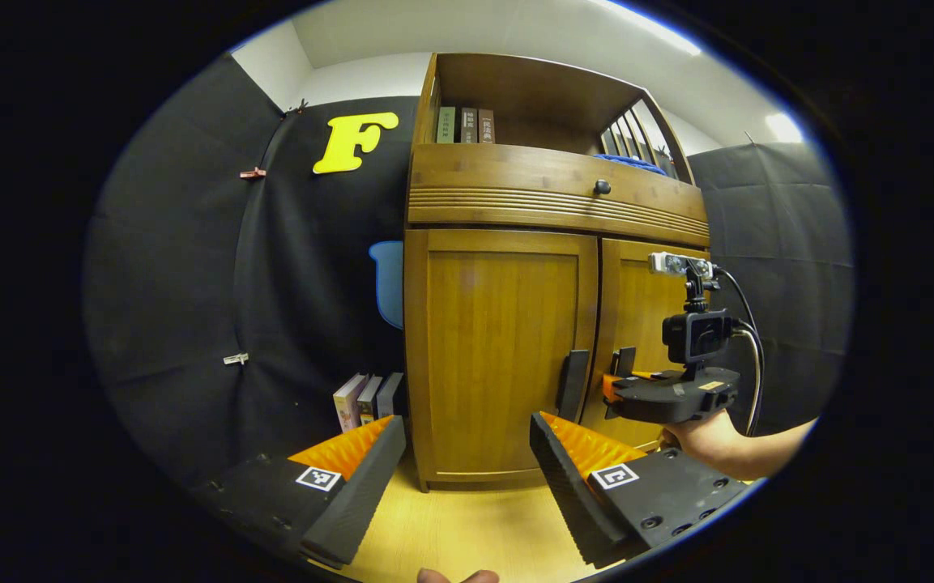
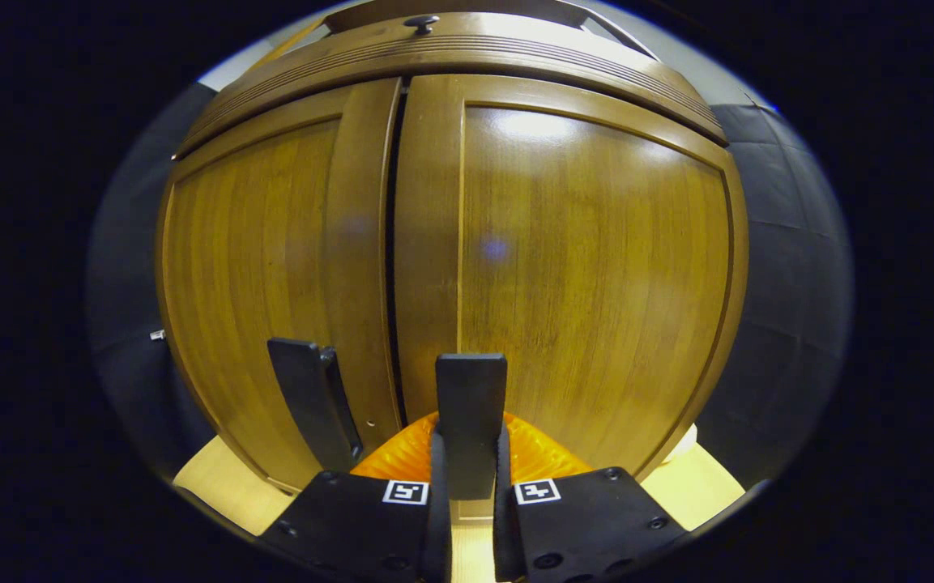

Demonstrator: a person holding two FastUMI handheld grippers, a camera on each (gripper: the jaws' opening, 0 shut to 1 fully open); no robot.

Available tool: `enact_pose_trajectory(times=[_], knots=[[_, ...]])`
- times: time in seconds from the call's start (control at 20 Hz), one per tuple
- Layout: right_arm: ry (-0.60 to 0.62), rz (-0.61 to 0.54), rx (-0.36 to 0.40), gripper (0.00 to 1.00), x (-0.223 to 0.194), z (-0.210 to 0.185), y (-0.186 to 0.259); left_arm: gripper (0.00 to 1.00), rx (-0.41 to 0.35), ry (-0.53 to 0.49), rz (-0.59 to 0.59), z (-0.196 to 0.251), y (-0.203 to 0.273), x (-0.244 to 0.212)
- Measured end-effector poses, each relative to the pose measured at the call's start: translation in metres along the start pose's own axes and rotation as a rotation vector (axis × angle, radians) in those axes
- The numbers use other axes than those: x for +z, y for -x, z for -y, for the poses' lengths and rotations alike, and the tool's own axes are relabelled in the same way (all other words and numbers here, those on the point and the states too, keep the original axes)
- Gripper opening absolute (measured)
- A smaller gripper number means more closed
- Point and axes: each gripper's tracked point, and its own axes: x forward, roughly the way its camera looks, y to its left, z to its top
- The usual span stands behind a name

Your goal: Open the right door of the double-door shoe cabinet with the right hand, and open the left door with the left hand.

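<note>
The wooden shoe cabinet (image 1: 556,206) stands ahead with both doors closed. In the left gripper view, its left door (image 1: 499,348) carries a dark upright handle (image 1: 572,385) near the centre seam. My left gripper (image 1: 467,465) hangs open in front of that door, short of the handle, with nothing between its fingers. My right gripper (image 1: 620,389), held by a hand, is at the right door (image 1: 637,316). In the right gripper view, my right gripper (image 2: 471,461) is shut on the right door's handle (image 2: 471,397), with a finger pressing on each side. The left door's handle (image 2: 313,405) stands free beside it.
A drawer with a dark knob (image 1: 601,187) sits above the doors, and an open shelf with books (image 1: 465,125) is on top. More books (image 1: 369,401) stand on the light wooden floor (image 1: 467,518) left of the cabinet. Black cloth walls flank it.
</note>
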Motion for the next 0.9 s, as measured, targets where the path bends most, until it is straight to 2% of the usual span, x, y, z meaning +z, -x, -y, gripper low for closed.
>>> enact_pose_trajectory(times=[0.3, 0.65, 0.9], knots=[[-0.025, 0.001, 0.081, 0.24, -0.001, 0.008, 0.037, 0.96, 0.012, 0.004, -0.002, 0.004, 0.019, -0.003], [-0.031, -0.002, 0.197, 0.23, -0.012, 0.039, 0.108, 0.96, 0.006, -0.004, -0.004, 0.026, 0.034, -0.003], [-0.027, -0.016, 0.205, 0.23, -0.02, 0.072, 0.146, 0.96, 0.005, -0.016, -0.019, 0.054, 0.031, -0.006]])
